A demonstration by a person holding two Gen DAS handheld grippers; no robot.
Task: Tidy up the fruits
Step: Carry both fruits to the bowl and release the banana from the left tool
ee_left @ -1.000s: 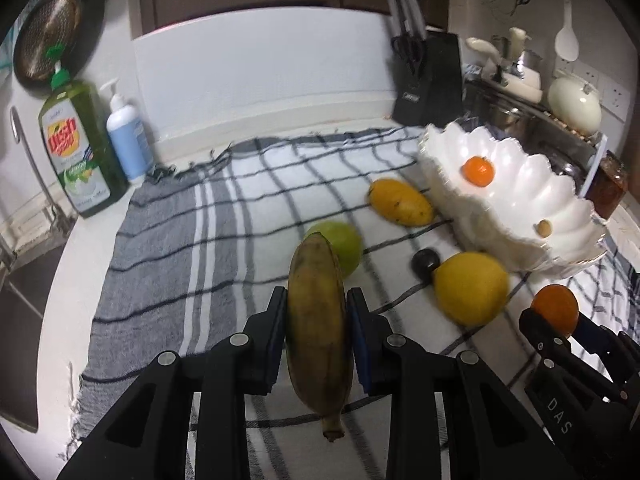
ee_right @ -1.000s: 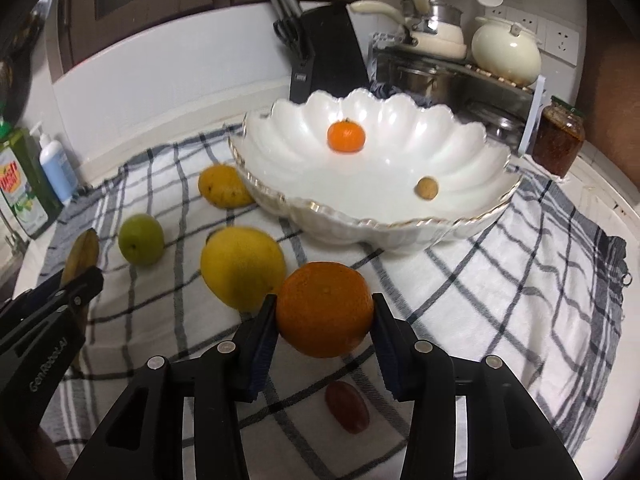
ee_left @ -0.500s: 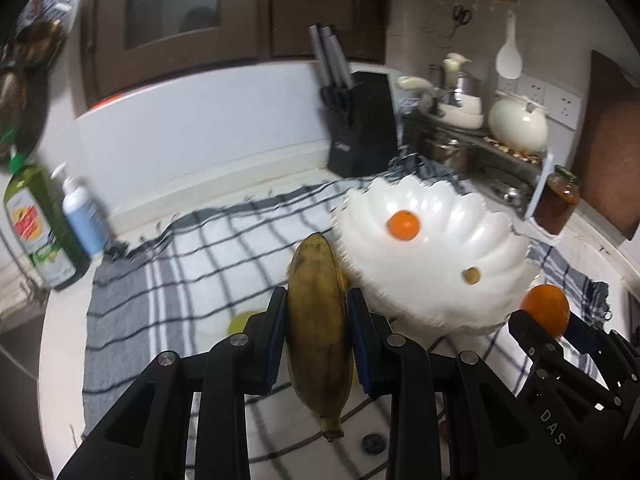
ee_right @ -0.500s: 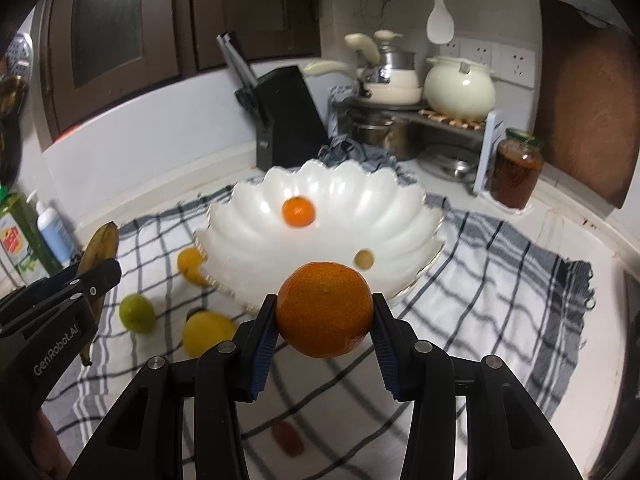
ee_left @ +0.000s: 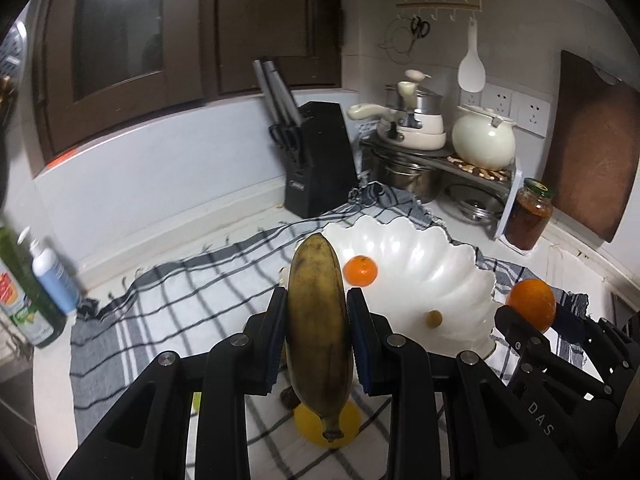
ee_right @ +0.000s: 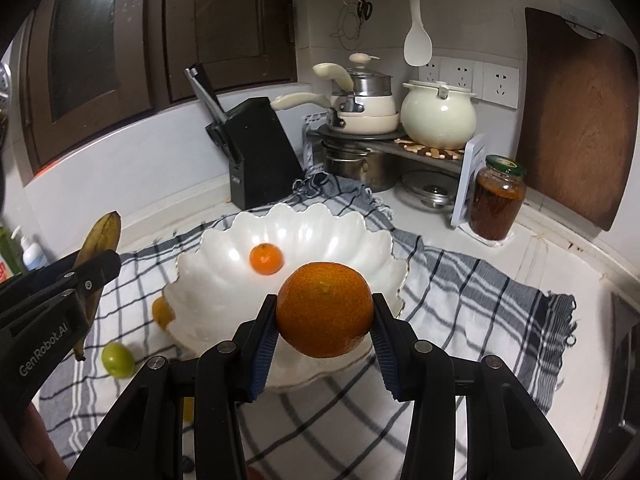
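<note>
My feeds are dim, with a cool indoor cast. A ceiling light reflects as a bright patch in the dark glass cabinet door (ee_left: pixel 116 20), top left in both views. The glossy white scalloped bowl (ee_right: pixel 224 276) carries soft glare on its inner wall. Fisheye bending curves the pale backsplash, and black vignette fills every corner. In the left view, the green soap bottle (ee_left: pixel 20 300) at the edge is smeared with blur. The centre is sharp: I can see speckles on the brown-yellow banana (ee_left: pixel 318 320) and pores on the large orange (ee_right: pixel 324 310).
</note>
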